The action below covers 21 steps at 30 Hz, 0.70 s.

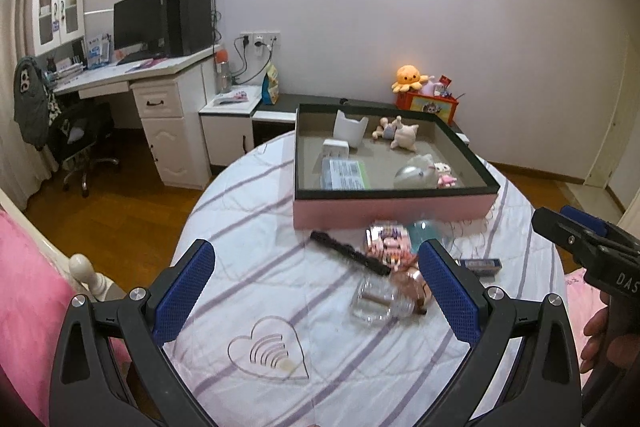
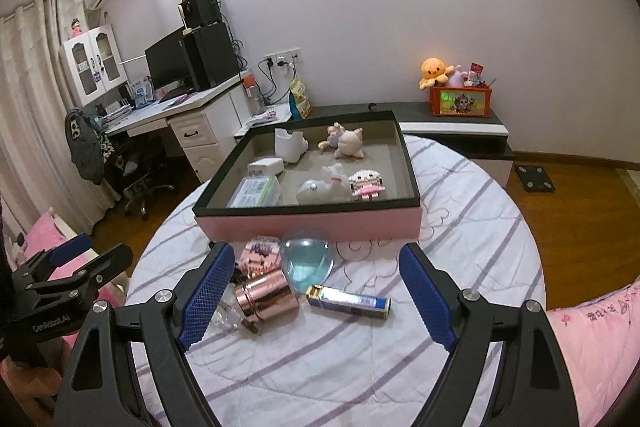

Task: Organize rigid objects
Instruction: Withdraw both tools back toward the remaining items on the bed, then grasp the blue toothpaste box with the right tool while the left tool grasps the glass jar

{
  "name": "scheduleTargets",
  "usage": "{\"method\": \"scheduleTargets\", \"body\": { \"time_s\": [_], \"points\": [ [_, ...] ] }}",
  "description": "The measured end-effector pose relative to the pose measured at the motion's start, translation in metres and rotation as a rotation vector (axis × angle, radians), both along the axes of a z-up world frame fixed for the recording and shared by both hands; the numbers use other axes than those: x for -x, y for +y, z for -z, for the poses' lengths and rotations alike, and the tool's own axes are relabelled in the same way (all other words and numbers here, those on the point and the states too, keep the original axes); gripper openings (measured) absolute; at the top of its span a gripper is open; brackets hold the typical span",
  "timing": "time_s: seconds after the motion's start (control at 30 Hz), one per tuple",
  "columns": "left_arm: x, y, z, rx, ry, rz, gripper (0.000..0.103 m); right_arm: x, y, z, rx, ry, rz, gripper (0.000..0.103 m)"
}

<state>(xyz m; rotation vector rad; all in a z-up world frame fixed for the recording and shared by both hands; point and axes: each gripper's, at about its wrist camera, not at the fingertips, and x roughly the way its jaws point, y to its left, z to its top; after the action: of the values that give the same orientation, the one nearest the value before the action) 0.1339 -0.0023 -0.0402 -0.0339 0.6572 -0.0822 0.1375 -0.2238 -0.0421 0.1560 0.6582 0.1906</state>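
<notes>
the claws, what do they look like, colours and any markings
Both are alike: the left claw and the right claw have black angular plastic frames with silver round bolts at the joints, and each finger carries a blue pad with a fine mesh texture. White lettering sits on the black bodies, only partly readable. A bare hand grips the right handle; no cables show.

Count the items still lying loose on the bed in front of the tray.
5: black bar far left, pink block toy, blue dome, rose-gold capped bottle, blue-white box far right. More may hide behind the fingers.
</notes>
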Motion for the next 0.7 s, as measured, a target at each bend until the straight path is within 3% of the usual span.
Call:
{"method": "scheduleTargets", "body": {
  "time_s": [0.7],
  "points": [
    [0.01, -0.007, 0.014, -0.001, 0.023, 0.006, 0.103, 0.008, -0.008, 0.009, 0.028, 0.032, 0.02, 0.086]
  ]
}}
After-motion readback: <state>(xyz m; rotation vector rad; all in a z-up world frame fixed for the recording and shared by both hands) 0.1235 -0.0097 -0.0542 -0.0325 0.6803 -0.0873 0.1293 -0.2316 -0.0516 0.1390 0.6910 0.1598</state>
